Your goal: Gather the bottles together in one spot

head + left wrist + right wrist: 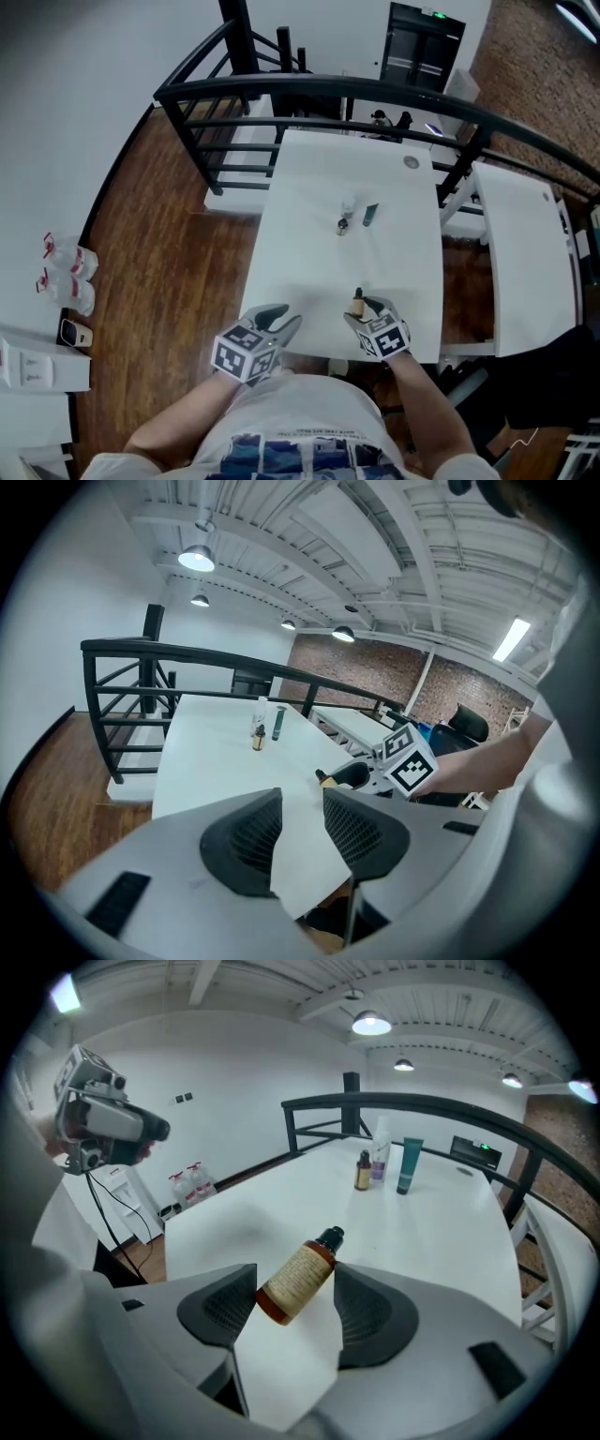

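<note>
An amber bottle (300, 1279) with a paper label and black cap hangs tilted between the jaws of my right gripper (295, 1305), which is shut on it. In the head view this bottle (357, 302) is near the white table's (309, 178) front edge, in the right gripper (362, 309). Mid-table stand a clear bottle (349, 207), a small amber bottle (342, 226) and a teal tube (370, 215), close together. My left gripper (286, 322) hovers over the front edge, open a little with nothing between its pads (361, 832).
A black railing (309, 89) runs behind and to the left of the table. A second white table (525, 244) stands to the right. Water bottles (67, 272) and boxes lie on the wooden floor at far left.
</note>
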A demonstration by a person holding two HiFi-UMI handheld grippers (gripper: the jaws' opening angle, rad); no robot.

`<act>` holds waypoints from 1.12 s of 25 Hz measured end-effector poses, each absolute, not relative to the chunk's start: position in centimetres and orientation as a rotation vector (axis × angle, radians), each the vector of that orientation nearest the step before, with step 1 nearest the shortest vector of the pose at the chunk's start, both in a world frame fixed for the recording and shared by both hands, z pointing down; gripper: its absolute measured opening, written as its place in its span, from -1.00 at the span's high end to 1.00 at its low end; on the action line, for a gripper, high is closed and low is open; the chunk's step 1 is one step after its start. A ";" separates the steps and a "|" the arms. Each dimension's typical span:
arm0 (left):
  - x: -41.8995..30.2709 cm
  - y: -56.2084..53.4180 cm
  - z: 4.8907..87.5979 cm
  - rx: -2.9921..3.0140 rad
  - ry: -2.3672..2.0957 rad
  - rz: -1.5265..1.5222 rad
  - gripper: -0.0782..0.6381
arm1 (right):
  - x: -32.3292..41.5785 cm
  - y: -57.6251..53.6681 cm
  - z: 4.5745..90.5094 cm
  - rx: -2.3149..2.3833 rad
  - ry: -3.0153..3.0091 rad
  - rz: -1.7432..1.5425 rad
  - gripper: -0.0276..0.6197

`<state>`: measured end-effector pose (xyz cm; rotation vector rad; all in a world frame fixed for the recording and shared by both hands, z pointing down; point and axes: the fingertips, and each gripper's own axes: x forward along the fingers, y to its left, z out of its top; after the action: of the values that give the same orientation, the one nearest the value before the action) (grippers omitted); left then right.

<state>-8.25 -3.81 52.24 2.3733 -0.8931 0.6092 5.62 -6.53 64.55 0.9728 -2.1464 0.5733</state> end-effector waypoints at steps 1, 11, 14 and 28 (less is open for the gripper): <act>-8.0 -3.7 52.2 2.380 -0.865 0.601 0.46 | 5.1 -6.1 63.3 0.979 -2.174 0.549 0.05; -1.8 -2.9 49.6 2.345 -0.418 0.366 0.44 | -0.4 -0.1 51.8 0.957 -2.333 0.147 0.05; -0.2 -2.2 48.4 2.256 -0.264 0.266 0.31 | -1.2 1.4 50.5 0.974 -2.317 0.043 0.05; 1.2 3.2 47.7 2.306 -0.116 0.239 0.57 | -1.3 6.5 50.6 1.088 -2.243 0.005 0.03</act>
<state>1.20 3.18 47.71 2.3056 -0.1161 0.2386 -1.27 6.55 50.64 1.0881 -2.2429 0.0051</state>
